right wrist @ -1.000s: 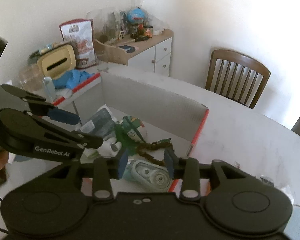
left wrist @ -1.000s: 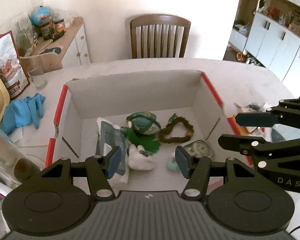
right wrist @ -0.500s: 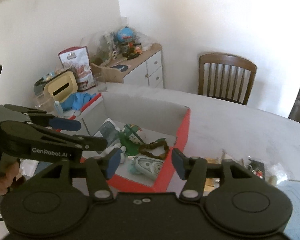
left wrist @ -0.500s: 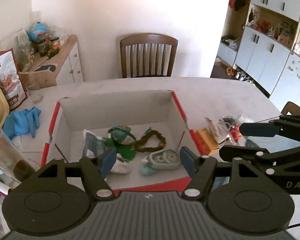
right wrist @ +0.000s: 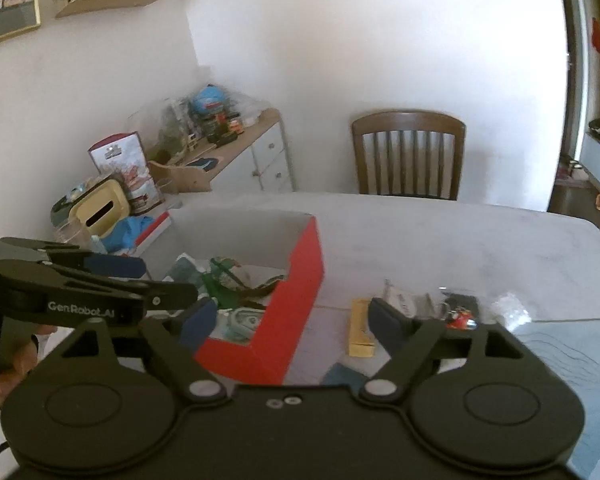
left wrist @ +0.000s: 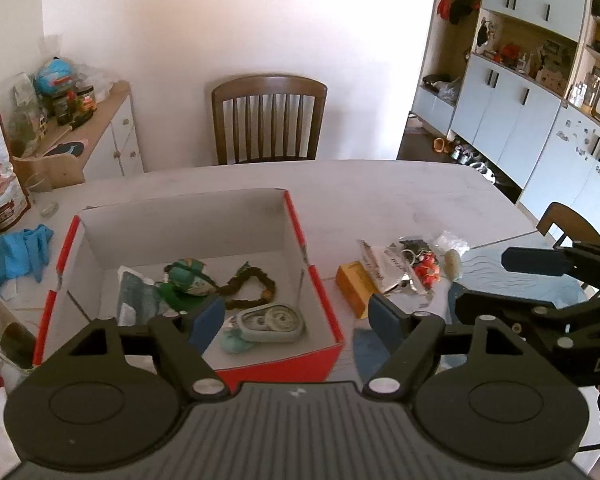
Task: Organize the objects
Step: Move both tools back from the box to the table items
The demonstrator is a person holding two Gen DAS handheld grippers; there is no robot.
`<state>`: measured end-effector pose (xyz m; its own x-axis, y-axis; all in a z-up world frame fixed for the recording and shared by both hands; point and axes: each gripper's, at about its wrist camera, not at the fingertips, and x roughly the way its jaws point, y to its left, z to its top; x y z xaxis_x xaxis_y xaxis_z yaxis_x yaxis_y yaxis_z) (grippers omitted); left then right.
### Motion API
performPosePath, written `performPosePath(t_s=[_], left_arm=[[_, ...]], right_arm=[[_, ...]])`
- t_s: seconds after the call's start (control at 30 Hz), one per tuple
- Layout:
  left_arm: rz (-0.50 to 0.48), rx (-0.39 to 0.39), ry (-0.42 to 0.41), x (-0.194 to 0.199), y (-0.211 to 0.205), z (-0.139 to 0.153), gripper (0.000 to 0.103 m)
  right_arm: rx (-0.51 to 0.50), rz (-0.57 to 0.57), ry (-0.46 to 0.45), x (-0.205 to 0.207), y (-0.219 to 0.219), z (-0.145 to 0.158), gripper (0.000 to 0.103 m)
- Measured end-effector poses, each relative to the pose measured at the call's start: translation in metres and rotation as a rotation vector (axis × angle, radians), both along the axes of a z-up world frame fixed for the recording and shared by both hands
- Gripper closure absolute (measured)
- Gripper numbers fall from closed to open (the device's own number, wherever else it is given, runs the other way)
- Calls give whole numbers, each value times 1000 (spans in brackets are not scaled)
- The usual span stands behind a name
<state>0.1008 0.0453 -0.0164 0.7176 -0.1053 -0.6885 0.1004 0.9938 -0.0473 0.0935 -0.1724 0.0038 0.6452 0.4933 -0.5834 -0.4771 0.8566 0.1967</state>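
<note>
Both empty, jaws opening – left gripper [left wrist: 296,316], right gripper [right wrist: 286,320] | yellow block [right wrist: 361,330] at 12 o'clock | risk: clipping red box [right wrist: 300,304] edge – tips it

Plain white walls [left wrist: 236,20] close the room, washed by bright daylight. A dark brown wooden chair with a slatted back [left wrist: 269,120] stands at the far edge of the pale grey surface [left wrist: 380,192]. To the left sits a low white cabinet with a wooden top [left wrist: 112,136], cluttered. On the right runs a tall pale blue cupboard wall with open wooden shelves [left wrist: 516,92].
</note>
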Motion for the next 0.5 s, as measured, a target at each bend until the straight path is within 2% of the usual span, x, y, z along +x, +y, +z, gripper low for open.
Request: performPosePath(t_s=[0.2, 0.5], left_arm=[[-15, 12, -17, 1, -25, 1, 21], [-38, -1, -23, 9, -60, -2, 20]], right_arm=[[3, -30, -12, -4, -24, -3, 8], [16, -82, -5, 1, -64, -6, 7]])
